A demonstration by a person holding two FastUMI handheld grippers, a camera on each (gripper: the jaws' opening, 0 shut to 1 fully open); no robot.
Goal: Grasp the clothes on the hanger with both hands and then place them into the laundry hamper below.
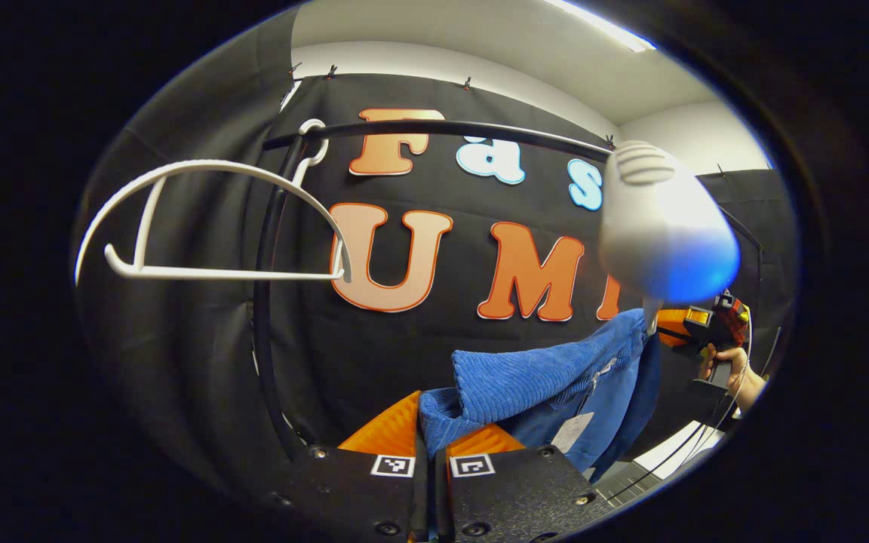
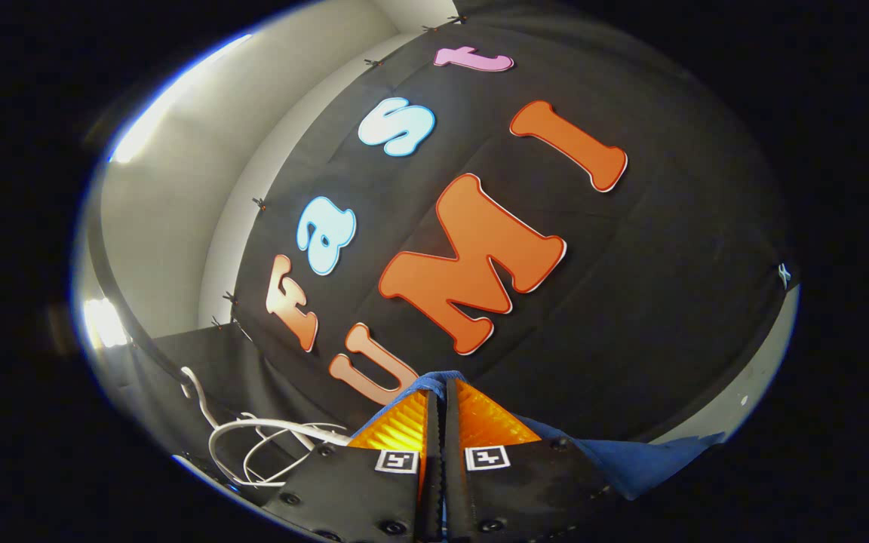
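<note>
Now the blue garment (image 1: 548, 377) hangs in the air between the two grippers, off the hanger (image 1: 216, 219), stretched from one to the other. In the left gripper view, one ribbed edge of it is pinched in the left gripper (image 1: 434, 445), whose jaws are closed together on the cloth. From there the fabric runs up and to the right, with a pale tag (image 1: 572, 431) dangling from it, toward the right gripper (image 1: 695, 328) and the hand (image 1: 732, 369) holding it farther off. In the right gripper view, the right gripper's jaws are pressed tight on a blue fold (image 2: 631, 460) that spills out to the side. The white hanger, bare, hangs from a black rail (image 1: 465, 130) up to the left, well apart from the garment. A blurred white object (image 1: 661, 226) looms close to the camera above the cloth.
</note>
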